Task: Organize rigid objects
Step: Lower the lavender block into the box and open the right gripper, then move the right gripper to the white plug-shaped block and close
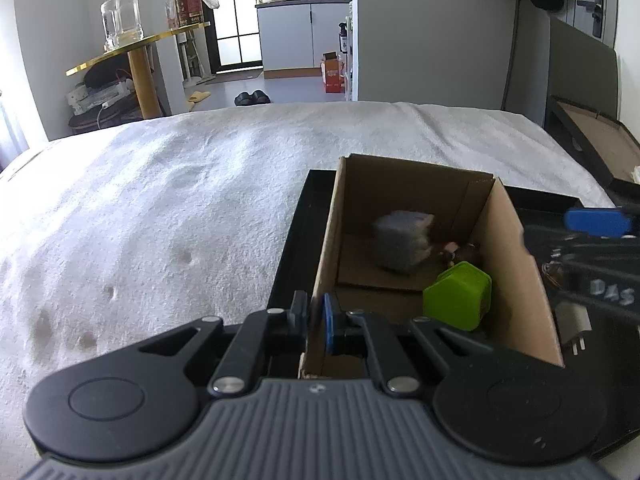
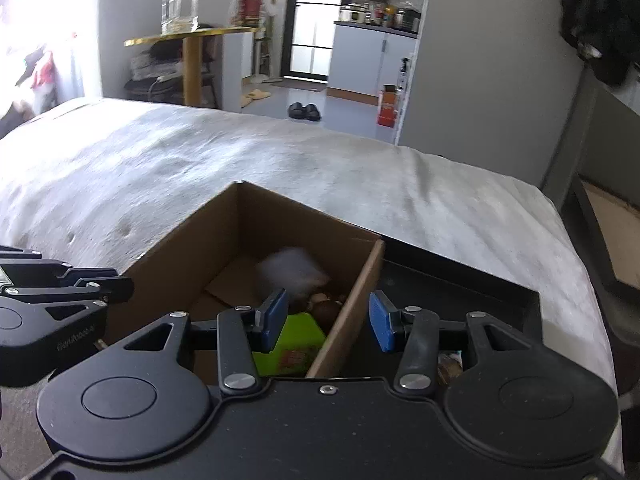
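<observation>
A bed (image 1: 180,208) covered with a white fleecy blanket is seen filling most of both views. On it a black tray (image 1: 294,248) is laid, and inside the tray an open cardboard box (image 1: 516,280) is stood.

The near wall of the box is pinched by the left gripper (image 1: 316,318), its jaws narrowed onto the cardboard edge. The right gripper (image 2: 328,320) is held over the box's right wall with its jaws partly open; the wall passes between them, and nothing is gripped.

Inside the box a grey cube (image 1: 402,244), blurred in both views, is seen towards the far end. A green lidded container (image 1: 458,300) is lodged against the right wall, and a small brown object (image 1: 460,254), too blurred to be named, lies between the two.

A risk is judged from the pinch on the thin wall: were the left gripper pulled or twisted, the cardboard could be bent or the box tipped in its tray, and the contents spilled. The right gripper's blue pad (image 2: 382,326) could also be caught on the wall's edge if lowered.
</observation>
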